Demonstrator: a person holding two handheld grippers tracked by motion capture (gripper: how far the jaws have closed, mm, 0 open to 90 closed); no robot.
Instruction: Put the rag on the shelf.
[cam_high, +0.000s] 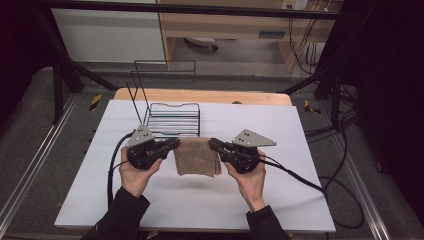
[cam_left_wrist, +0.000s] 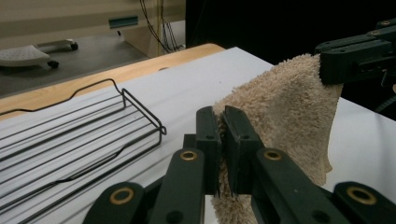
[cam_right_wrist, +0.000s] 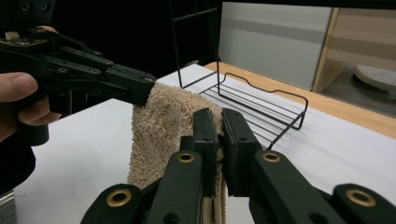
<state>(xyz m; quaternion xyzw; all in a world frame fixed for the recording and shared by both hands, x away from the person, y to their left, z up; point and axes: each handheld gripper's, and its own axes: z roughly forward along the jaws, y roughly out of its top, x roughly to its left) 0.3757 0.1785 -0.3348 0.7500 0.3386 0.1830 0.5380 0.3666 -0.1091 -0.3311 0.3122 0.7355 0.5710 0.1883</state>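
Observation:
A folded beige towel (cam_high: 196, 156) hangs between my two grippers above the white table top (cam_high: 200, 200). My left gripper (cam_high: 173, 143) is shut on the towel's upper left corner, and its black jaws pinch the cloth (cam_left_wrist: 280, 107) in the left gripper view (cam_left_wrist: 223, 122). My right gripper (cam_high: 214, 144) is shut on the upper right corner; in the right gripper view its jaws (cam_right_wrist: 221, 123) clamp the towel (cam_right_wrist: 159, 126). The rest of the towel droops below both grips, lifted off the table.
A black wire rack (cam_high: 172, 119) with a tall wire back stands just behind the towel, toward the table's far left. The wooden table edge (cam_high: 200, 96) lies beyond it. Cables (cam_high: 300, 177) trail from both grippers across the table.

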